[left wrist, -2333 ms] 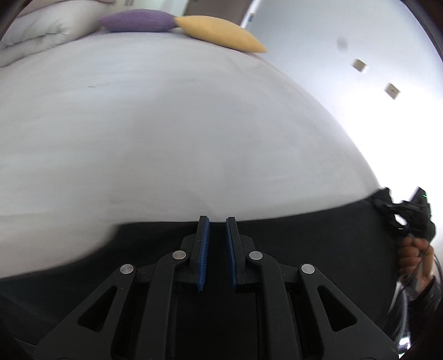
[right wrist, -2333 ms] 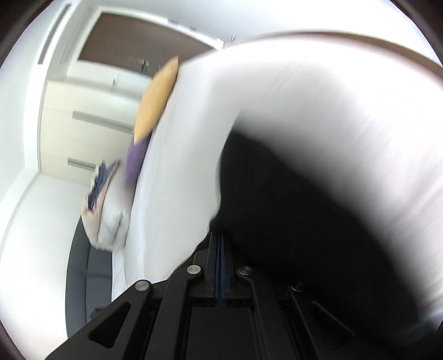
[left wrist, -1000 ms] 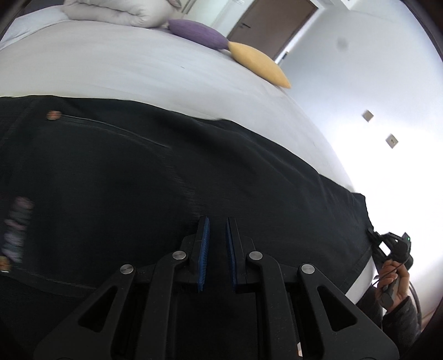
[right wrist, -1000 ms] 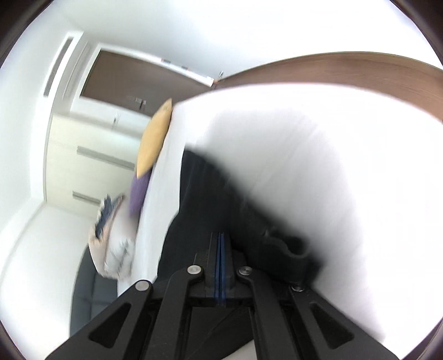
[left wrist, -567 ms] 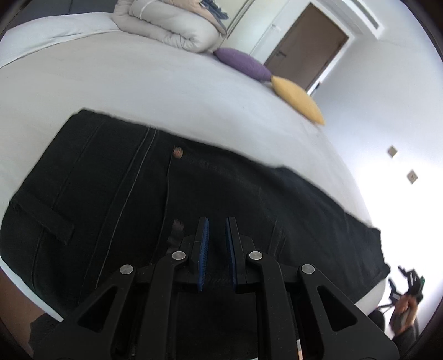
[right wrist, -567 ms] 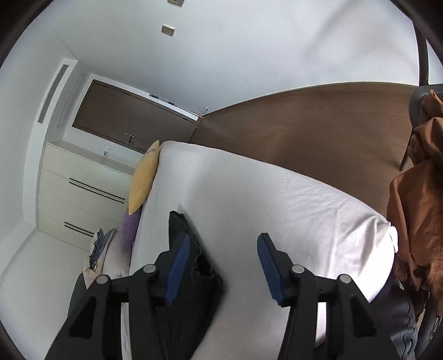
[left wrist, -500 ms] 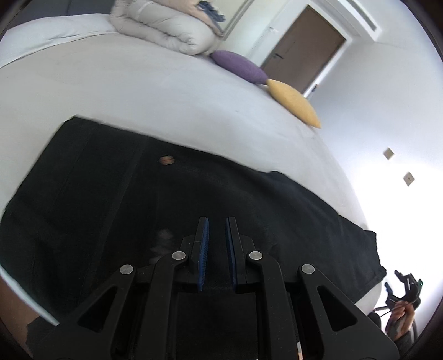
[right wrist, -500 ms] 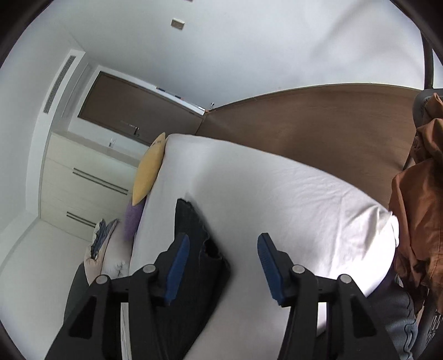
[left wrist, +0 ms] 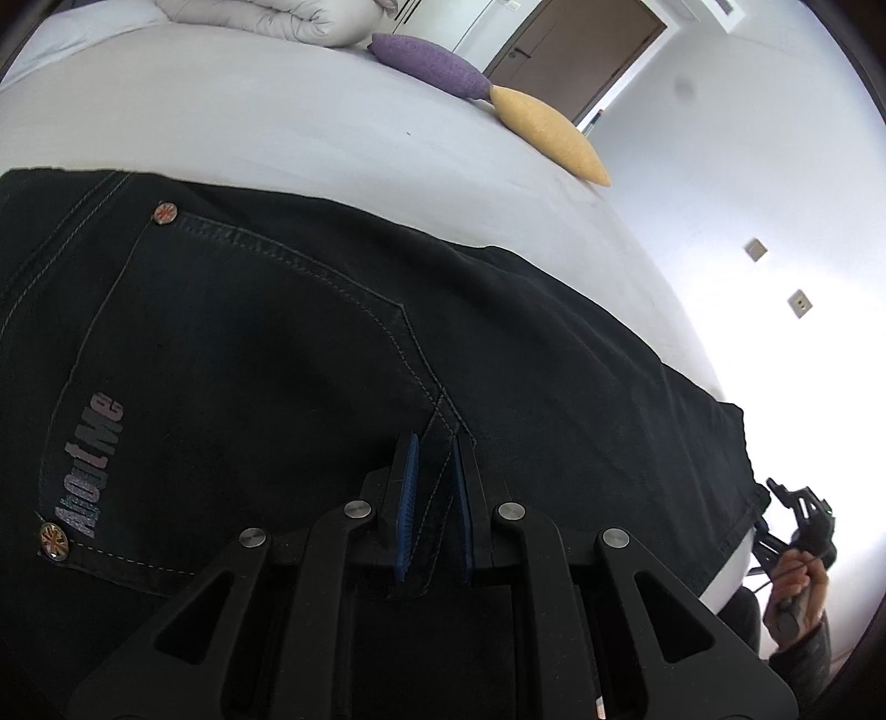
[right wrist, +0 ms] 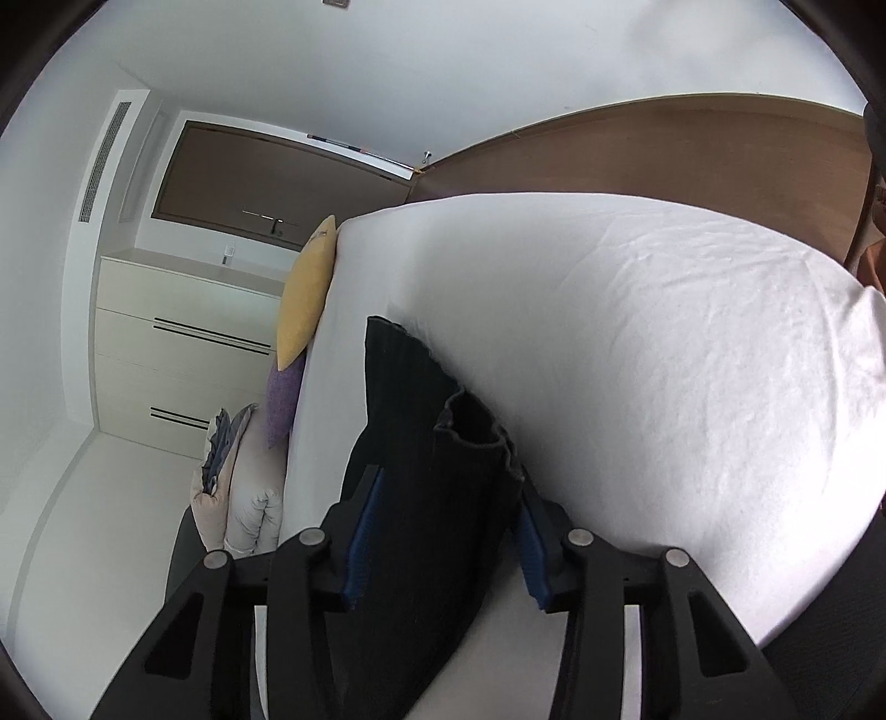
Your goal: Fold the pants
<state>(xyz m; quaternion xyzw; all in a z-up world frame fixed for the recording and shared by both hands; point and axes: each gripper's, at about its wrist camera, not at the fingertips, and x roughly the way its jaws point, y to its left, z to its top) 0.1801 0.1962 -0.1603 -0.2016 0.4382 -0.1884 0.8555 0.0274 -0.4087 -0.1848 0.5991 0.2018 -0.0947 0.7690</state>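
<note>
Black denim pants (left wrist: 288,354) lie spread flat across a white-sheeted bed (left wrist: 266,116), seat side up, with a back pocket showing grey stitching, two metal rivets and glittery lettering. In the left wrist view the left gripper (left wrist: 434,487) sits low over the fabric with its blue-padded fingers (left wrist: 408,498) set narrow, and a stitched seam of the pants runs up between them, pinched there.

In the right wrist view the right gripper (right wrist: 446,531) has its fingers (right wrist: 365,531) about half apart; its jaws have just been closing a little. A rumpled end of the pants (right wrist: 437,498) lies between the two fingers, close to both pads; whether either pad touches the cloth cannot be told. The pants stretch away from this gripper along the bed's left side, while the sheet (right wrist: 664,354) to the right is bare and faintly creased.

At the far end of the bed lie a purple cushion (left wrist: 429,63) and a yellow cushion (left wrist: 548,133), touching end to end, with a folded pale duvet (left wrist: 277,16) beyond. At the lower right edge of the left wrist view a person's hand (left wrist: 797,587) grips the handle of the other gripper.
</note>
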